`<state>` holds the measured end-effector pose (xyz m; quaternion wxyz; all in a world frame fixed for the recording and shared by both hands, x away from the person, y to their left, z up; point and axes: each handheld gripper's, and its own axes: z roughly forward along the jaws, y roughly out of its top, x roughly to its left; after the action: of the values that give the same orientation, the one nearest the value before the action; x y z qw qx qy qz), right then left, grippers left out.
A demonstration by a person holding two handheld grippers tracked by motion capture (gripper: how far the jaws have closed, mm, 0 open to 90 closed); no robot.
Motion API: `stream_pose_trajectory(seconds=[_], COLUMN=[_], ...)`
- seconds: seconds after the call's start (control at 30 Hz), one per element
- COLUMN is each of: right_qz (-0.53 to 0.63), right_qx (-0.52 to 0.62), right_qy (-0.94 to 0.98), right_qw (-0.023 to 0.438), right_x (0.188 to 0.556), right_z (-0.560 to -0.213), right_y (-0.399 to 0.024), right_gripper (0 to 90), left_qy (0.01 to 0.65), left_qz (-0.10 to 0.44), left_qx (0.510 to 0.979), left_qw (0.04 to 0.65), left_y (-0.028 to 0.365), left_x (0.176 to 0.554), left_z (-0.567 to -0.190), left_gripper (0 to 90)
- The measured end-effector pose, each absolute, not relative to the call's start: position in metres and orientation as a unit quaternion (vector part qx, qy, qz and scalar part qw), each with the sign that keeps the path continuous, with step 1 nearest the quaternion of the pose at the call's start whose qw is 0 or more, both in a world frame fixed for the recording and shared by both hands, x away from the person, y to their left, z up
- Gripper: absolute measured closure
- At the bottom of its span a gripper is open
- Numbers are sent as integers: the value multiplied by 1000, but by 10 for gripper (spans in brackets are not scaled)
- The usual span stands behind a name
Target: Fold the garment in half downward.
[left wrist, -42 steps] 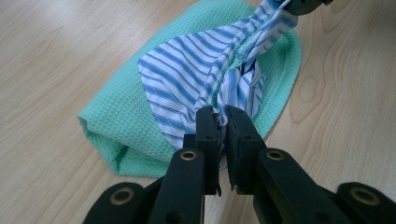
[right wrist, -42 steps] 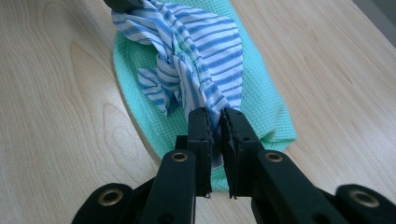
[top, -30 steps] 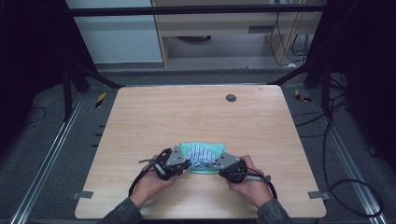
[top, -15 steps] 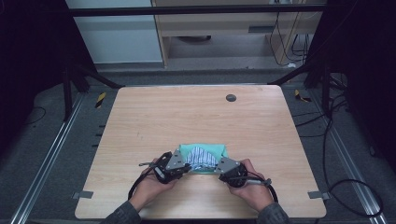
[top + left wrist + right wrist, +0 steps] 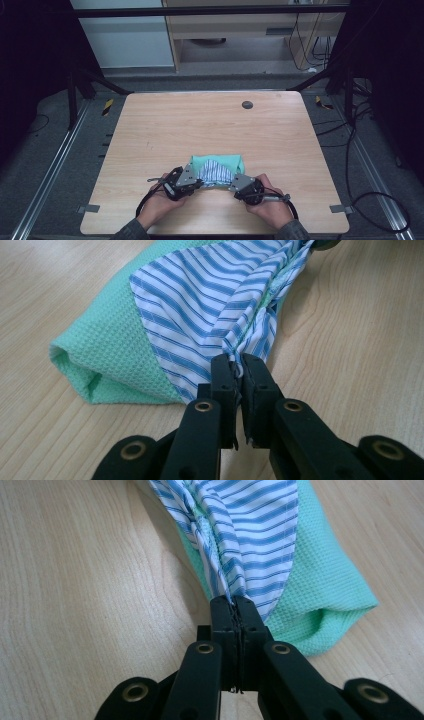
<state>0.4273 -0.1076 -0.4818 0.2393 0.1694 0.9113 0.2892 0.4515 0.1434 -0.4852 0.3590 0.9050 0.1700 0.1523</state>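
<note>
Pinching the striped cloth [image 5: 210, 305] over the green towel [image 5: 105, 355], our left gripper [image 5: 239, 362] and right gripper [image 5: 233, 602] are both clamped on its ends

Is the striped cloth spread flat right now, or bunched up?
Bunched. The striped cloth is gathered at both ends, pinched in the left tool and right tool, over the green cloth.
</note>
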Motion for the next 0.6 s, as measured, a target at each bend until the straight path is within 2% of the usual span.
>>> stream_pose_trajectory(seconds=[0.3,0.4,0.43,0.47,0.6], right_qz=[287,287,296,296,309], right_qx=[173,178,191,191,221], right_qy=[912,914,909,909,897], right_qw=[234,226,223,223,225], right_x=[428,427,425,425,418], right_z=[-487,-487,-486,-486,-485], right_y=[-107,-108,-110,-110,-120], right_gripper=[887,852,741,741,547], left_qy=[169,180,186,195,208], left_qz=[151,154,156,155,154], left_qx=[908,902,899,895,883], left_qw=[353,361,364,370,390], left_y=[143,144,146,148,158], left_x=[450,447,446,443,434], left_z=[-487,-488,-488,-488,-486], left_gripper=[849,797,626,626,468])
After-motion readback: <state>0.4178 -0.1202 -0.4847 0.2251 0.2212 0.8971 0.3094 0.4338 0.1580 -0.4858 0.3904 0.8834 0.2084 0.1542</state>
